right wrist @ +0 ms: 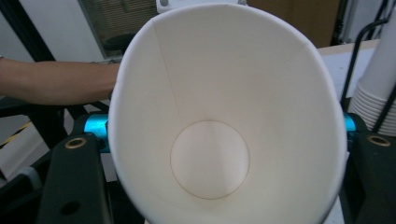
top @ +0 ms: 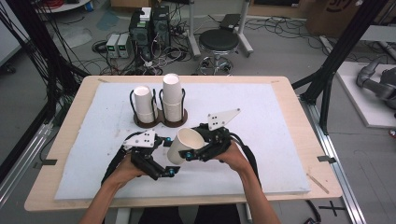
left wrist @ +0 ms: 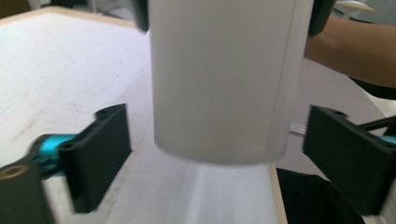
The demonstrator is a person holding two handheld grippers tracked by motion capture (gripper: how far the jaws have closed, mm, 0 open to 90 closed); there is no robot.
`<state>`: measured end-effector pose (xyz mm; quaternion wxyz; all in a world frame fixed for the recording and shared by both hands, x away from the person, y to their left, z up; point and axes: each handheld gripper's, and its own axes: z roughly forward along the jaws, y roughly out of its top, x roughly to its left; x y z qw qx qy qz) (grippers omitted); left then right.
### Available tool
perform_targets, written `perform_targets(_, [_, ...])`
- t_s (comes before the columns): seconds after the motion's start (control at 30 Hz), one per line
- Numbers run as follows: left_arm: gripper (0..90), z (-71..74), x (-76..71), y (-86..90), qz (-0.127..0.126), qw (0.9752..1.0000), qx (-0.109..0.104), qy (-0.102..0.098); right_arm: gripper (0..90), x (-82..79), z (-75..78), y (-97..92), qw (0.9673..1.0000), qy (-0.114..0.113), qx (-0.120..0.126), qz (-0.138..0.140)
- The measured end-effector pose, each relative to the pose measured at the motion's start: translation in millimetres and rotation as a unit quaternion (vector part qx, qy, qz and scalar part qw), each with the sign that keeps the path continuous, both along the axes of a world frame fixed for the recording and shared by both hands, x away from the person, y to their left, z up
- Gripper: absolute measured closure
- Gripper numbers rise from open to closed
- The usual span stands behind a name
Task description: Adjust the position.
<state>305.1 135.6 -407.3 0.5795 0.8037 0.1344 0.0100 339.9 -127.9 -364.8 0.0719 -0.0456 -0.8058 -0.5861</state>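
Note:
A white paper cup [top: 185,143] hangs tilted over the white mat [top: 266,140], mouth up and to the right. My right gripper [top: 195,142] is shut on the cup near its rim; in the right gripper view I look down into the cup [right wrist: 219,116], which is squeezed oval between the black jaws of the right gripper [right wrist: 224,172]. My left gripper [top: 169,156] stands open around the cup's base. In the left gripper view the cup [left wrist: 224,79] hangs between the jaws of the left gripper [left wrist: 222,156], with a gap on each side.
A dark wire holder [top: 161,122] at the back of the mat carries two stacks of white cups [top: 172,97], [top: 145,103]; one stack [right wrist: 373,98] stands close at the right in the right gripper view. The mat lies on a wooden table [top: 187,201]. Cables and a stool sit beyond.

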Motion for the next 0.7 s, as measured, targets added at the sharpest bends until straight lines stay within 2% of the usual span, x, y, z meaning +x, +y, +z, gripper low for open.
perform_targets(0.13, [6.9,-0.2,2.0,9.5,0.041,0.999,0.014,-0.01,31.0,0.8,-0.1,-3.9,0.9998,-0.004,-0.004,-0.02])
perform_targets(0.23, [6.9,-1.0,2.3,15.4,0.061,0.998,0.014,-0.008,31.0,1.5,-0.8,-6.3,0.9995,-0.002,-0.01,-0.031])
perform_targets(0.4, [6.9,-6.7,1.3,30.3,0.103,0.9944,0.025,-0.003,31.0,2.1,-0.5,-10.8,0.9986,-0.006,-0.022,-0.048])
perform_targets(0.5, [6.9,-11.5,1.0,40.6,0.142,0.9894,0.03,-0.001,31.0,2.7,-0.9,-13.0,0.9981,-0.006,-0.028,-0.055])
perform_targets(0.53, [6.9,-12.7,1.0,43.6,0.155,0.9874,0.033,-0.001,31.0,3.4,-1.0,-13.8,0.9976,-0.012,-0.033,-0.059])
perform_targets(0.57, [6.9,-13.7,1.2,45.9,0.168,0.9852,0.036,-0.004,31.0,2.8,-1.3,-14.1,0.9975,-0.008,-0.036,-0.061])
perform_targets(0.7, [6.9,-16.5,2.1,53.6,0.202,0.9788,0.036,-0.008,30.9,3.7,-1.6,-16.9,0.9957,-0.021,-0.054,-0.073])
